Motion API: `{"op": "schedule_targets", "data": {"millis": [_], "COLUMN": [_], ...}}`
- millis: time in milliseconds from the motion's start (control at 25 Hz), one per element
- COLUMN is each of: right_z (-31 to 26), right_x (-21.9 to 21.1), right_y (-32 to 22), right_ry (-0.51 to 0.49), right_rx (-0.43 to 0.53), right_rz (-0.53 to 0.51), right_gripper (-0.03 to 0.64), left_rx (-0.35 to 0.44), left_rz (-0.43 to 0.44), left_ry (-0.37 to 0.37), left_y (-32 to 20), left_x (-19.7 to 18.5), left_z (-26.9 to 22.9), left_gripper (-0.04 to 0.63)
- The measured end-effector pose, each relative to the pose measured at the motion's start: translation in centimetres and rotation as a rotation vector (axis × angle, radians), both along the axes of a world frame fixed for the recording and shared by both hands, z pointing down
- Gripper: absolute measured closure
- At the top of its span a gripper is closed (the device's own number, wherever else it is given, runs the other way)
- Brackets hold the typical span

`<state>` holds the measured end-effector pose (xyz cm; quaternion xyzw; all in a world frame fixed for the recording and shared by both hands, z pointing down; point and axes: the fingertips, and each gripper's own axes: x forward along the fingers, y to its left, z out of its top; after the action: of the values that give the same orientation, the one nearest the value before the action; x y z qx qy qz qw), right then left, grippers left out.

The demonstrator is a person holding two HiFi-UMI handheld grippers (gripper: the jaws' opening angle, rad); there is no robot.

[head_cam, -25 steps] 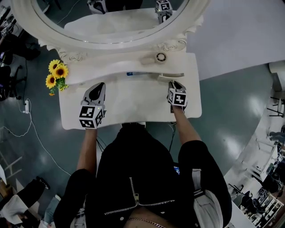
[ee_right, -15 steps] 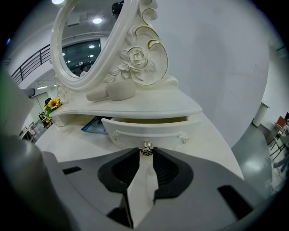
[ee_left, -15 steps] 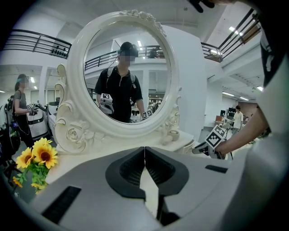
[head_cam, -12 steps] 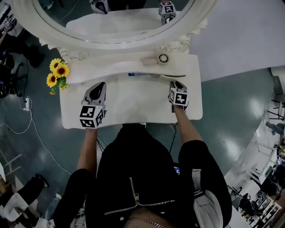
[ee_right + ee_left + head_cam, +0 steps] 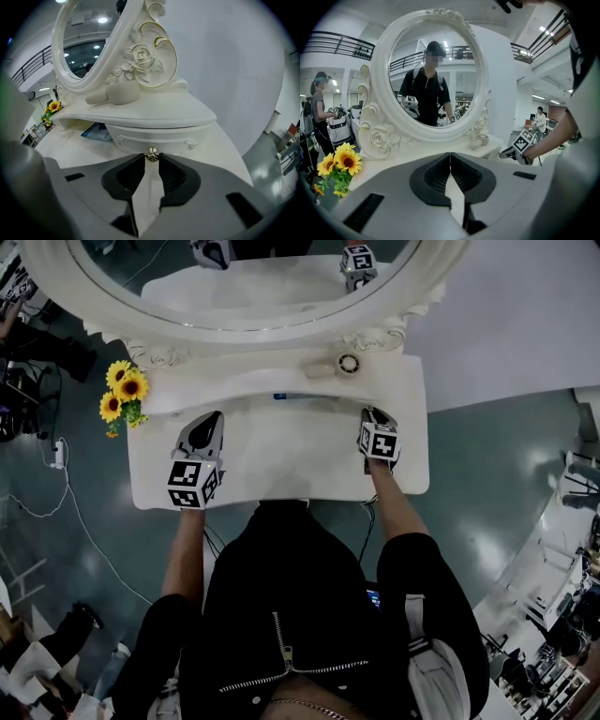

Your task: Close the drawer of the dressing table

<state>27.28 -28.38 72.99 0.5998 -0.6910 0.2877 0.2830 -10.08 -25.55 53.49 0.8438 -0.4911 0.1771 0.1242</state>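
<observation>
The white dressing table [image 5: 281,460] carries a raised shelf [image 5: 281,376] below its oval mirror. The drawer [image 5: 159,136] sits under that shelf's right end, its curved front tucked beneath the overhang. My right gripper [image 5: 372,413] points down at it and is shut on the small metal drawer knob [image 5: 151,155], which is pinched between the jaw tips. My left gripper [image 5: 208,420] rests over the tabletop's left half. In the left gripper view it [image 5: 450,154] is shut, with nothing between its tips.
Sunflowers [image 5: 122,395] stand at the table's left corner. A small white jar [image 5: 349,363] sits on the shelf above the drawer. A blue packet [image 5: 281,396] lies under the shelf's middle. The oval mirror [image 5: 234,287] rises behind. A white wall [image 5: 506,315] is at the right.
The strip of drawer front that stuck out from under the shelf has slid in as the right gripper edged toward the mirror. The left gripper has kept still.
</observation>
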Motion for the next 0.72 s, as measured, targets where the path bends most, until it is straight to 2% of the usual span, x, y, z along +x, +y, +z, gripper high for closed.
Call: {"op": "schedule_targets", "data": {"millis": [720], "right_z": [0.0], "right_x": [0.1], "right_y": [-1.8], "right_ry": [0.014], "right_rx": [0.004], "right_rz": [-0.006], "right_gripper": [0.517], "left_rx": [-0.012], "left_rz": [-0.014], "left_ry": [-0.003], "left_y": [-0.2], "left_x": [-1.1], "left_z": [0.5], "left_gripper": [0.574]}}
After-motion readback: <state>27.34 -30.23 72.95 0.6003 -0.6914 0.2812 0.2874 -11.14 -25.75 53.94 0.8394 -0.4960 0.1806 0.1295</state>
